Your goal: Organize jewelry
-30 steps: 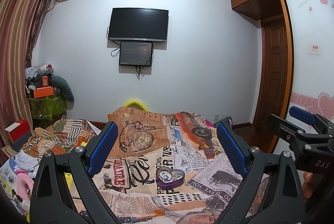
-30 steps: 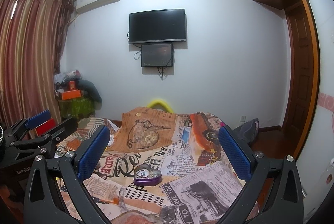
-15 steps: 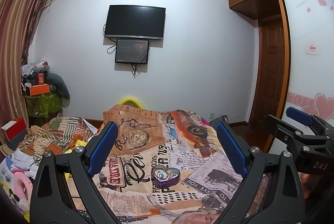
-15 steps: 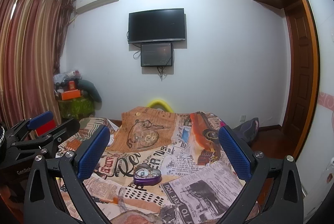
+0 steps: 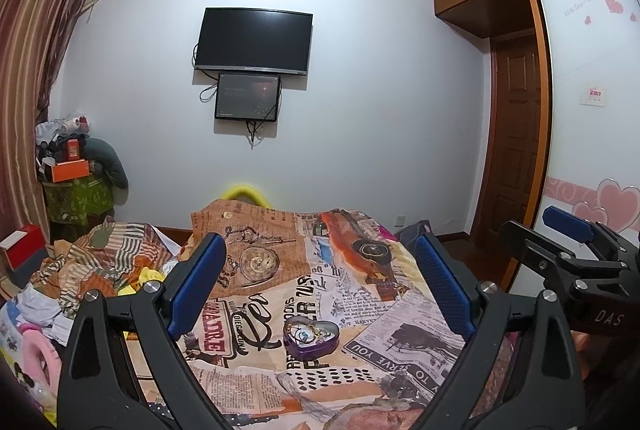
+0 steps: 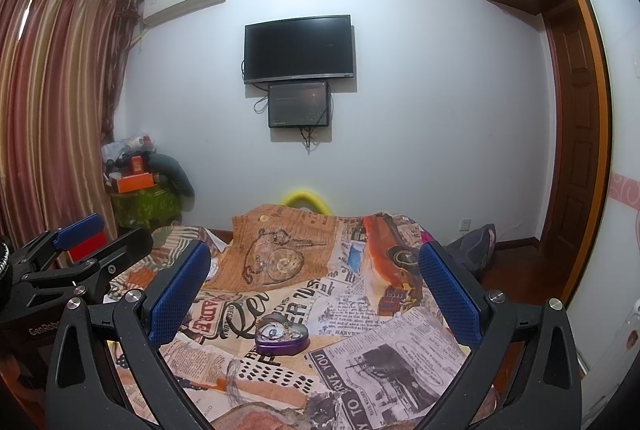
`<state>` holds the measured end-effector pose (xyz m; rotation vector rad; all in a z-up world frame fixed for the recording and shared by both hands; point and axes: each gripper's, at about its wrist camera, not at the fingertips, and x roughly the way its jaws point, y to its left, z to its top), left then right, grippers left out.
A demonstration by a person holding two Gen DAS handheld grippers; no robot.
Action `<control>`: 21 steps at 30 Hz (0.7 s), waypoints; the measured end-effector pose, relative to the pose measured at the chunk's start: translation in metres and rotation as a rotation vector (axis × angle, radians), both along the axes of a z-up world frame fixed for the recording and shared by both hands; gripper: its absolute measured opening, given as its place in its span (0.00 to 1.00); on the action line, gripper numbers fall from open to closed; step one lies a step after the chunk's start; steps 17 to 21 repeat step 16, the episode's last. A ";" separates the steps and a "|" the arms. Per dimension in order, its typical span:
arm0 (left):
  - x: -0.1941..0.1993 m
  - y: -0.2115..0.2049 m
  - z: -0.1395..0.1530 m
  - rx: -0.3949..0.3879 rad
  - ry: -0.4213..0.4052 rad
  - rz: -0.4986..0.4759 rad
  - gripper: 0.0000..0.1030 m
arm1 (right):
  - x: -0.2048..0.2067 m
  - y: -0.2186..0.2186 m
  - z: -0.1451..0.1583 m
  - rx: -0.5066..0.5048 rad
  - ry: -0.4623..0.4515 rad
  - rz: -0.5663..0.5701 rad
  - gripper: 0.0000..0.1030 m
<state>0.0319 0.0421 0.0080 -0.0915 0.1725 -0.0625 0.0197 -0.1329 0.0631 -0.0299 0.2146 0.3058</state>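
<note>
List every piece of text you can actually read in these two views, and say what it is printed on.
"DAS" – body of the right claw.
"GeoRob", cut off – body of the left claw.
"TO SERVE YOU" – newspaper-print bedspread.
"ADRE", start hidden – same bedspread.
"HARVE", partial – same bedspread.
Fine newsprint, the red wall sign, the script on the wardrobe door and the TV logo: too small or blurred.

heart tin: glossy purple metal | bedspread: matt printed cloth | left gripper: matt black plastic, textured blue pads | curtain: striped sheeny cloth | door: smooth brown wood
</note>
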 end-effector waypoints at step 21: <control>0.006 -0.003 -0.005 0.000 0.015 -0.009 0.93 | 0.006 -0.003 -0.004 0.006 0.021 -0.009 1.00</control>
